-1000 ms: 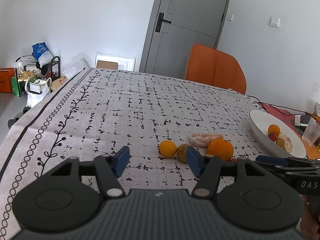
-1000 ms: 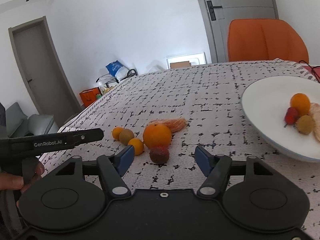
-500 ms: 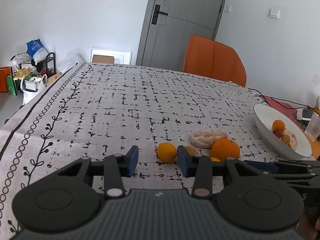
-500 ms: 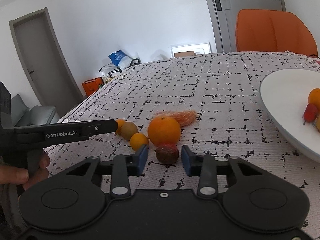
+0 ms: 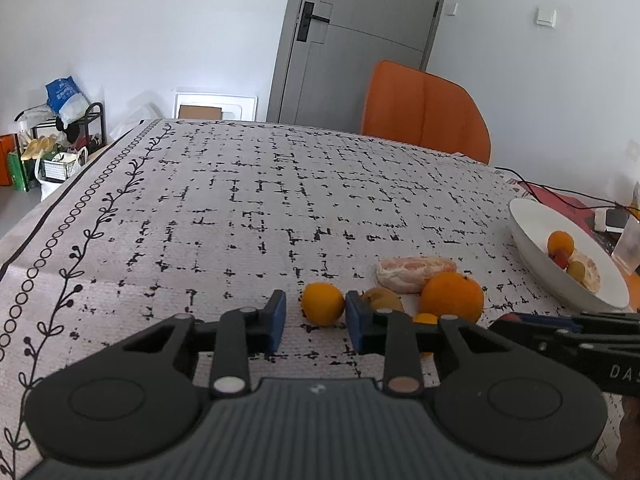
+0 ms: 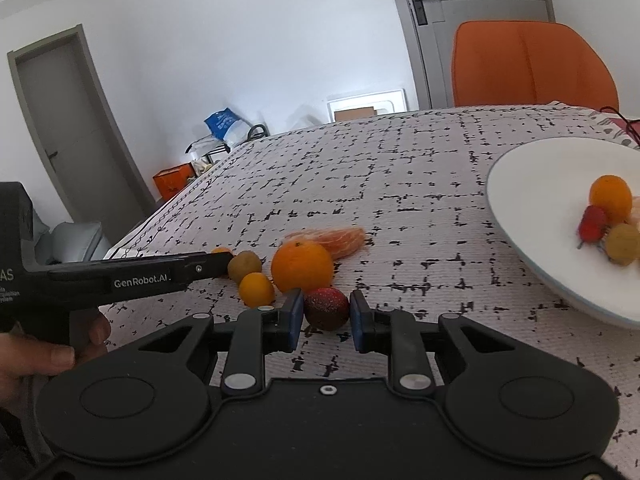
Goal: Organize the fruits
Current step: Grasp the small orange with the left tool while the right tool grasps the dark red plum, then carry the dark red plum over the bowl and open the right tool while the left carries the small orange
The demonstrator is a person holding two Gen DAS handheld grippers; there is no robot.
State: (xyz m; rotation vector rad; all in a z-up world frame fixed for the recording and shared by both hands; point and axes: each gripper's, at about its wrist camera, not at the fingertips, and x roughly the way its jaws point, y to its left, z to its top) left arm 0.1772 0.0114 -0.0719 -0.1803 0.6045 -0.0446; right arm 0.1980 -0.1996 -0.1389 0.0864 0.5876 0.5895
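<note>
- Fruit lies in a small cluster on the patterned tablecloth (image 5: pixel 248 208), toward the near edge of the table and short of the white plate (image 6: pixel 532 184) at the right edge.
- Left gripper (image 5: pixel 316 320) sits low over the cloth, its jaws spread with a small orange (image 5: pixel 322 303) between the blue pads; the right pad looks to be at the fruit's side, while a gap shows on the left, so there is no grip on it.
- Right gripper (image 6: pixel 325 316) brackets a dark red lychee (image 6: pixel 326 308) on the cloth; its jaws are narrowed around the fruit, with the left pad touching or nearly touching and a thin gap at the right pad, so I cannot tell whether it is truly pinched.
- A large orange (image 6: pixel 302 266) rests just behind the lychee, touching or nearly touching it.
- Another small orange (image 6: pixel 257 289) lies to the left of the large one, with a brownish kiwi (image 6: pixel 244 266) just behind it.
- A peeled citrus piece (image 5: pixel 414 272) lies behind the large orange, toward the far edge.
- On the plate rest an orange (image 6: pixel 610 194), a red fruit (image 6: pixel 593 223) and a yellowish round fruit (image 6: pixel 621 243), bunched near its right side.
- An orange chair (image 5: pixel 424 110) stands at the far edge of the table, in front of a grey door (image 5: pixel 360 36).
</note>
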